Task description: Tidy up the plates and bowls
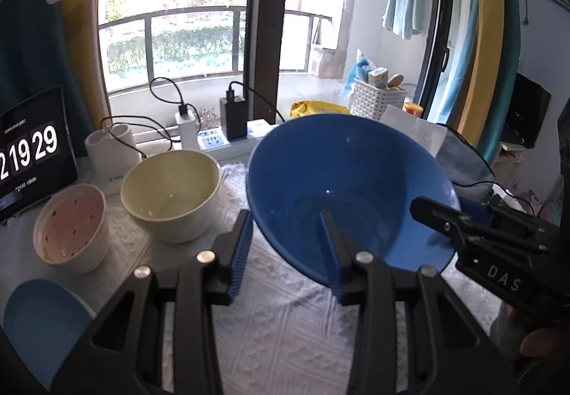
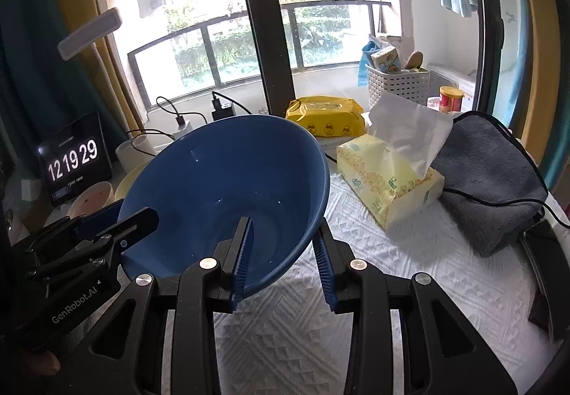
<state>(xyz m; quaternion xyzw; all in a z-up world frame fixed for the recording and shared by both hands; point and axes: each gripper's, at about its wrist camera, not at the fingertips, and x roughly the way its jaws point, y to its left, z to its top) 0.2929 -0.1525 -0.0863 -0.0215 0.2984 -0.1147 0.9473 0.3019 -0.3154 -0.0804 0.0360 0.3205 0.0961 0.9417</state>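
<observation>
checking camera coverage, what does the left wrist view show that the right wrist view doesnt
Only the left wrist view: the light blue plate at lower left, the full cream bowl and the power strip.

Only the right wrist view: the tissue pack and the grey towel in full.

Both: the big blue bowl lifted off the white cloth, the left tool and right tool each clamping its rim with one finger inside, the pink-lined bowl, and the clock.
</observation>
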